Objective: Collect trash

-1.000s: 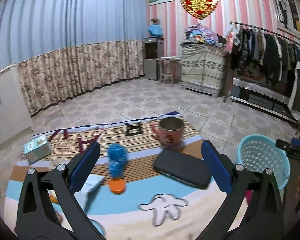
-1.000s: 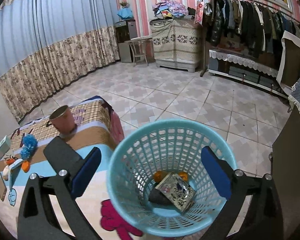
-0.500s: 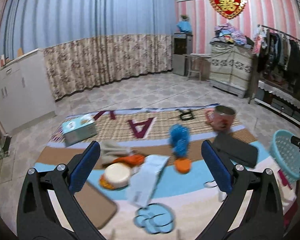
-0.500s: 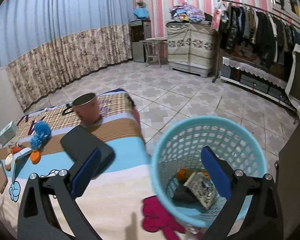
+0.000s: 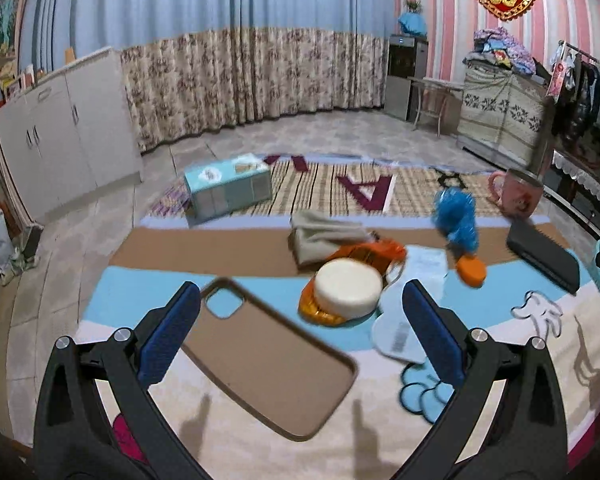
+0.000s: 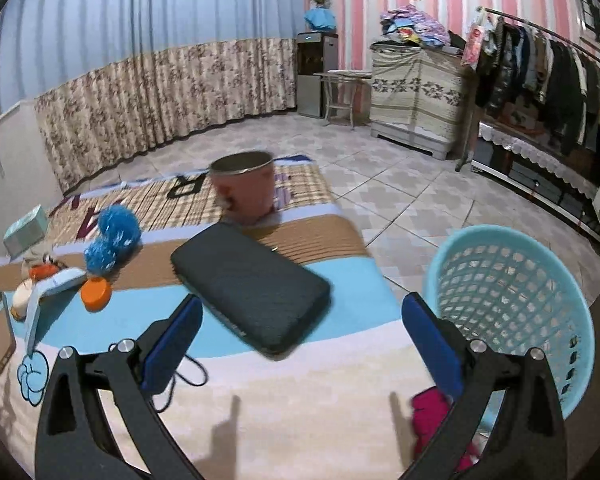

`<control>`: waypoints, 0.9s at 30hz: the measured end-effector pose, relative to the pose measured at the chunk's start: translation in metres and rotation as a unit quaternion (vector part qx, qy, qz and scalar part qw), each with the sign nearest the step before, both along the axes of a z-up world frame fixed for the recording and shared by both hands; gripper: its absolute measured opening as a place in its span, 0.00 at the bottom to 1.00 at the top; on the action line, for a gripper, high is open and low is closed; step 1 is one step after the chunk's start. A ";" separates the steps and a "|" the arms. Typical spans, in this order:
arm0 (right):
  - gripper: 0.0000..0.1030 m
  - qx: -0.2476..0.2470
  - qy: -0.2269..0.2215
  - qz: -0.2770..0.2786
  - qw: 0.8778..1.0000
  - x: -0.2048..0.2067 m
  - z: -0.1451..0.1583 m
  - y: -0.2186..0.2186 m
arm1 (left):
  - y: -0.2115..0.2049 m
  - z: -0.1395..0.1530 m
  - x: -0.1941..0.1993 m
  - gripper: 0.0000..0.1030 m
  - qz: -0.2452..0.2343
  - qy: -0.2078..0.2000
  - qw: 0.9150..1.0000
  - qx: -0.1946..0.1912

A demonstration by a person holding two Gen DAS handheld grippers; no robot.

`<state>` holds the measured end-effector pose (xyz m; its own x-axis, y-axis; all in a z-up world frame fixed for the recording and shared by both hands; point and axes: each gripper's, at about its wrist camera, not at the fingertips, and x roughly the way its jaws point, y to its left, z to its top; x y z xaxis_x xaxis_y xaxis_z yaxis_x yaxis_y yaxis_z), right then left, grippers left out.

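Left hand-held gripper (image 5: pixel 300 326): jaws spread wide, holding nothing, hanging over the near part of the blanket, with the phone case below and between its blue pads.
Right hand-held gripper (image 6: pixel 302 340): jaws wide apart and empty, above the near edge of the blanket, the black case ahead of it and the basket just beside its right finger.
Blanket (image 5: pixel 260 248): cartoon-printed, with blue, brown and cream bands and a plaid strip with letters at the far side; it covers the surface that carries everything, and what lies under it cannot be told.
Phone case (image 5: pixel 268 356): brown, lying flat and open side up, near the left gripper.
Trash pile: an orange wrapper (image 5: pixel 364 254) with a round white lid-like piece (image 5: pixel 348 288) on it, a crumpled beige cloth or paper (image 5: pixel 324 234) just behind, and a white packet with a barcode (image 5: pixel 408 316) beside it on the right.
Blue puff (image 5: pixel 458 216): fluffy, on an orange base (image 5: pixel 472 272), standing right of the pile.
Black case (image 6: pixel 252 280): flat, rectangular, lying at an angle between the puff and the basket.
Pink mug (image 5: pixel 518 196): upright at the far right of the blanket.
Tissue box (image 5: pixel 228 186): light blue, at the far left of the blanket.
Basket (image 6: pixel 512 304): light blue, lattice-walled, standing on the floor at the right edge of the blanket; its contents are hidden from this angle.
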<state>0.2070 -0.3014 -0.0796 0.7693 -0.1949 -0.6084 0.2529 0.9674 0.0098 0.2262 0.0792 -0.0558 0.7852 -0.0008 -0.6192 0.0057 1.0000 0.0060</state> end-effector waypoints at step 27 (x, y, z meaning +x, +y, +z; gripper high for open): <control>0.95 -0.010 0.034 0.029 0.999 0.018 -0.019 0.023 | -0.025 -0.061 0.080 0.71 -0.047 0.112 0.991 -0.061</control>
<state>0.2249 -0.2786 -0.0985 0.7372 -0.1634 -0.6556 0.1954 0.9804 -0.0247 0.3062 0.0542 -0.1173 0.6213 -0.1535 -0.7684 0.0865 0.9881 -0.1274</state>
